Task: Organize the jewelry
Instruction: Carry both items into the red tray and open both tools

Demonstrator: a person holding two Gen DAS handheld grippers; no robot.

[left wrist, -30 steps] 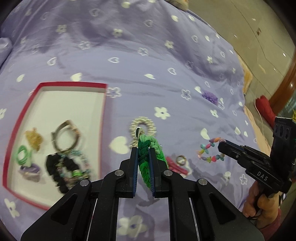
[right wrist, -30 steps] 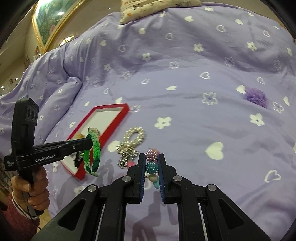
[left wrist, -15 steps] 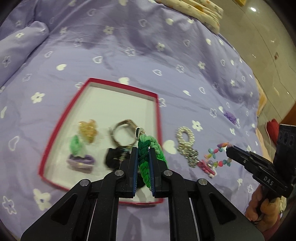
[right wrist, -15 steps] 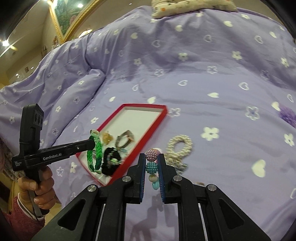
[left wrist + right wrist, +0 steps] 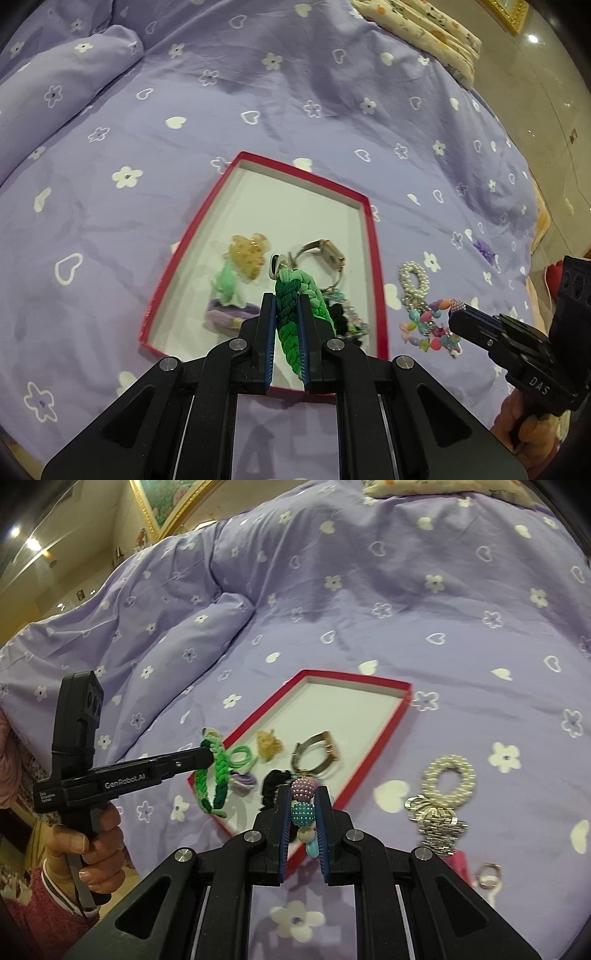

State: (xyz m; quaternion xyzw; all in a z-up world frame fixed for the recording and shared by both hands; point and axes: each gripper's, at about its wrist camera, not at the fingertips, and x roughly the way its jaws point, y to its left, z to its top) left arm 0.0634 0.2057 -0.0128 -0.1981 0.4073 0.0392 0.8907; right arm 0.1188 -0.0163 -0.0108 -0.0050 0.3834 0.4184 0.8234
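Note:
My left gripper (image 5: 286, 301) is shut on a green braided bracelet (image 5: 291, 314) and holds it above the near end of the red-rimmed white tray (image 5: 365, 206). In the right wrist view the bracelet (image 5: 216, 775) hangs from that gripper (image 5: 210, 757) over the tray's (image 5: 354, 679) left corner. My right gripper (image 5: 303, 794) is shut on a colourful bead bracelet (image 5: 303, 799) above the tray's near right edge; in the left wrist view that gripper (image 5: 456, 314) holds the beads (image 5: 430, 325) right of the tray. The tray holds a watch (image 5: 325, 254), a yellow clip (image 5: 247, 254), hair ties and a black piece.
A pearl scrunchie with a silver charm (image 5: 443, 786) lies on the purple bedspread (image 5: 369, 590) right of the tray, with a ring (image 5: 489, 875) and a pink item beside it. A purple flower piece (image 5: 484, 249) lies farther right. The bed edge and floor are at the right.
Both grippers have moved left toward the tray with their bracelets. The green bracelet has gone from above the bedspread near the pearl scrunchie to above the tray.

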